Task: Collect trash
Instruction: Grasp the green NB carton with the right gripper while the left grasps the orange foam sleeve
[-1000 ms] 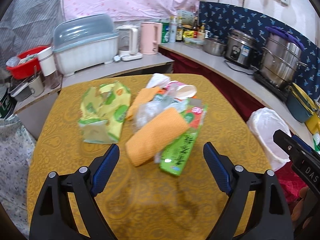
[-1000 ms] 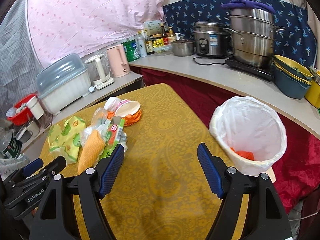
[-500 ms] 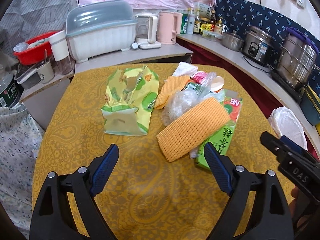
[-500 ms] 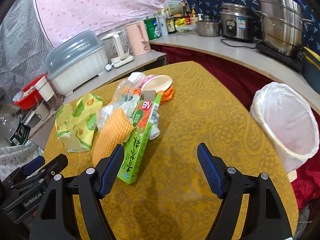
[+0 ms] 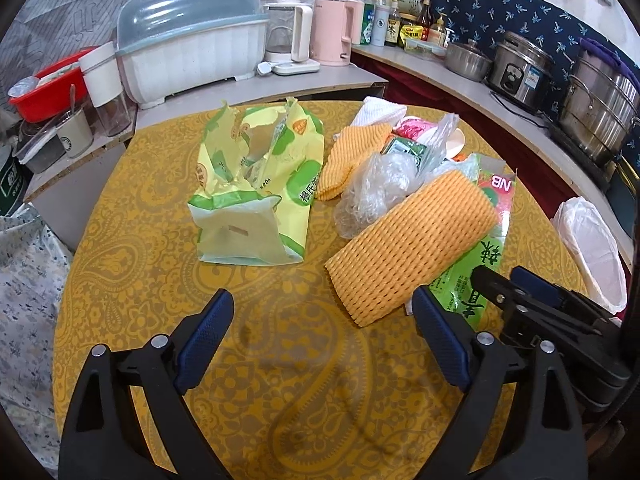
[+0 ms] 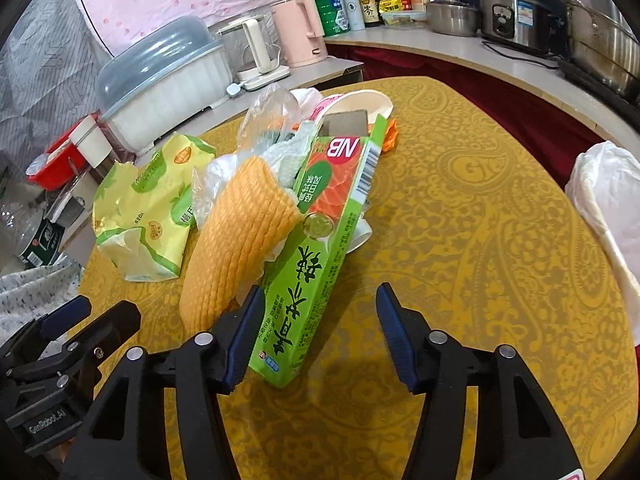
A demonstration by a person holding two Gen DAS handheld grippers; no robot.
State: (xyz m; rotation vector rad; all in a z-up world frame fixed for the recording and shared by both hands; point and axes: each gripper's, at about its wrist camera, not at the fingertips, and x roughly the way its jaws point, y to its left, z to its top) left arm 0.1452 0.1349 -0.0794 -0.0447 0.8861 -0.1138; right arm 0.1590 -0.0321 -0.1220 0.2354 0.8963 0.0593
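- Right wrist view: my bin (image 6: 604, 200), lined with a white bag, sits at the far right past the table (image 6: 460, 208) edge; I cannot see inside it.
- Trash lies piled mid-table: green box (image 6: 320, 268), orange foam net (image 6: 240, 236), clear plastic (image 5: 380, 192), yellow-green bag (image 5: 256, 184) to the left.
- Behind, a dish rack (image 5: 192, 60) and kettles line the counter.
- My right gripper (image 6: 320, 336) has fingers apart, the near end of the box between them.
- My left gripper (image 5: 320, 344) is spread wide, low over bare cloth, near the net.
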